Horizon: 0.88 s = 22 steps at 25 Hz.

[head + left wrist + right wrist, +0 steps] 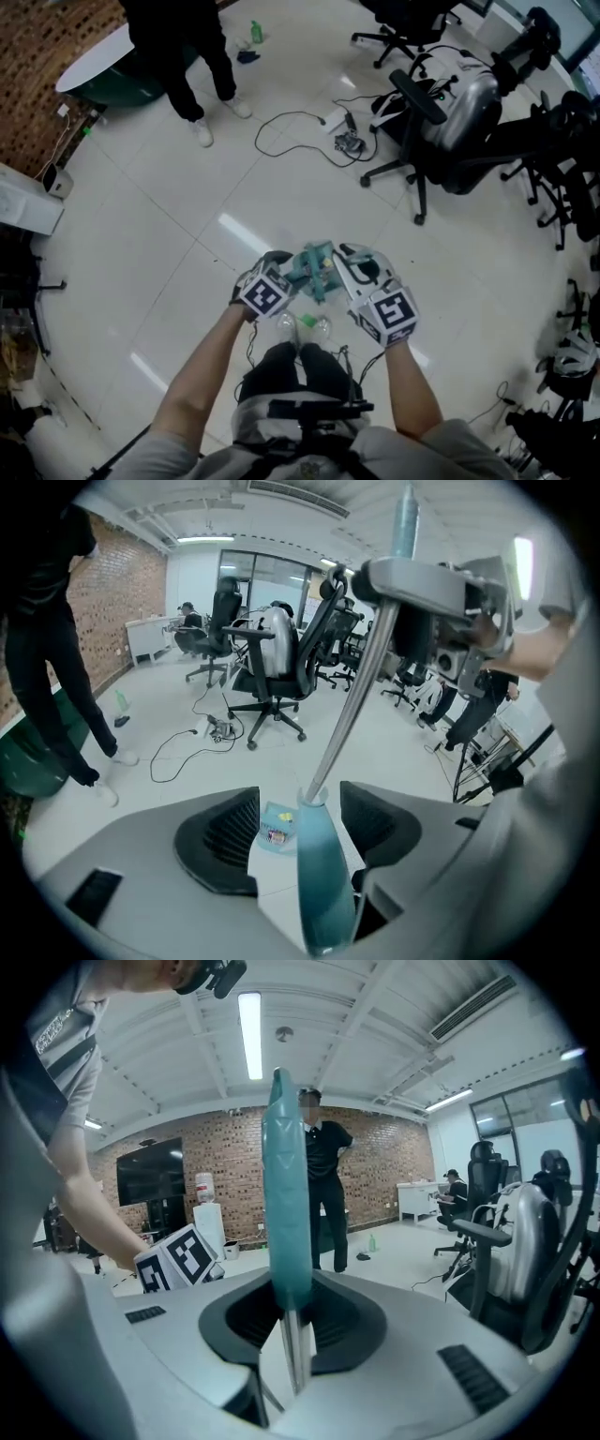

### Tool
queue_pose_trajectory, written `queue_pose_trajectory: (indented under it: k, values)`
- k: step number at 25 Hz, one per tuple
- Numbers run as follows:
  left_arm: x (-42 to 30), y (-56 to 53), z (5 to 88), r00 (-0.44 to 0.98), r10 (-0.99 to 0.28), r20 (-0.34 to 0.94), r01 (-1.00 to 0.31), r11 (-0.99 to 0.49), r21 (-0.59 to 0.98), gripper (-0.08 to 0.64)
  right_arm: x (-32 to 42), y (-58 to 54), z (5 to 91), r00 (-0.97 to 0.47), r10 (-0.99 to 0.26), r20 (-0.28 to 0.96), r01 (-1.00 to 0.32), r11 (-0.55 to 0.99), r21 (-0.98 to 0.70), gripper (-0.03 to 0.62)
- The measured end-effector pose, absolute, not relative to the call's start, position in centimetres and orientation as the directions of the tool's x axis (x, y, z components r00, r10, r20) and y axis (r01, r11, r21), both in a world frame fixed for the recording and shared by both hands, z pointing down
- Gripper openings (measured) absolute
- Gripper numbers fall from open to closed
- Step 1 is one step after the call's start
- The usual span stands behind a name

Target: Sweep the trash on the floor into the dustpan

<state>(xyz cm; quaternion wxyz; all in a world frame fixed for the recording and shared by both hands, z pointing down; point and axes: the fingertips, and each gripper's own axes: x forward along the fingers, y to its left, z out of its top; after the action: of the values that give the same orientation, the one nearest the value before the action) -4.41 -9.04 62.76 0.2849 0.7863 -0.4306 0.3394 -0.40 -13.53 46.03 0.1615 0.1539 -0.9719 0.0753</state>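
In the left gripper view a small teal dustpan (274, 819) lies on the floor below, holding a yellow scrap and a wrapper. My left gripper (300, 819) is open. A teal sleeve (323, 883) of the broom stick stands between its jaws, with a gap on the left side. From the sleeve a metal pole (352, 700) rises to my right gripper (422, 585). That gripper (292, 1321) is shut on the stick where the teal grip (286, 1176) meets the pole. In the head view both grippers (281, 278) (352, 274) sit side by side around teal plastic (314, 270).
A person in black (187, 66) stands at the upper left, also visible in the right gripper view (328, 1194). A cable and power strip (333, 131) lie on the white floor. Office chairs (441, 122) crowd the right side. A green bottle (255, 33) stands far off.
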Motion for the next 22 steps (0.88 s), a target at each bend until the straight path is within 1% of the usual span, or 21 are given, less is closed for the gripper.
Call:
queue_pose_trajectory:
  k: [3, 6, 9, 13, 15, 19, 22]
  values:
    - [-5.4, -8.8, 60.9, 0.437, -0.513, 0.739, -0.859, -0.483, 0.172, 0.256, -1.3, -12.9, 45.8, -0.907, -0.265, 0.328, -0.311, 0.946, -0.095, 0.064]
    - [-7.4, -8.6, 59.7, 0.47, -0.533, 0.704, -0.851, -0.484, 0.201, 0.256, -2.2, -12.2, 45.3, -0.901, -0.283, 0.328, -0.33, 0.939, -0.096, 0.064]
    - [-9.2, -8.5, 60.0, 0.495, -0.524, 0.693, -0.833, -0.513, 0.207, 0.256, -3.2, -11.7, 45.0, -0.892, -0.309, 0.331, -0.354, 0.932, -0.084, 0.064]
    - [-11.7, -8.0, 61.5, 0.521, -0.476, 0.708, -0.794, -0.575, 0.198, 0.256, -4.4, -11.3, 44.6, -0.868, -0.376, 0.325, -0.416, 0.907, -0.061, 0.064]
    - [-12.5, -7.2, 62.8, 0.537, -0.429, 0.726, -0.767, -0.606, 0.209, 0.255, -4.9, -11.0, 44.5, -0.853, -0.404, 0.33, -0.443, 0.895, -0.051, 0.064]
    - [-11.5, -5.3, 66.4, 0.573, -0.296, 0.764, -0.665, -0.713, 0.223, 0.255, -5.7, -10.6, 44.8, -0.825, -0.451, 0.34, -0.49, 0.871, -0.035, 0.064]
    - [-9.9, -5.0, 68.2, 0.606, -0.237, 0.76, -0.593, -0.771, 0.233, 0.255, -6.1, -10.6, 45.1, -0.814, -0.468, 0.345, -0.509, 0.86, -0.032, 0.064]
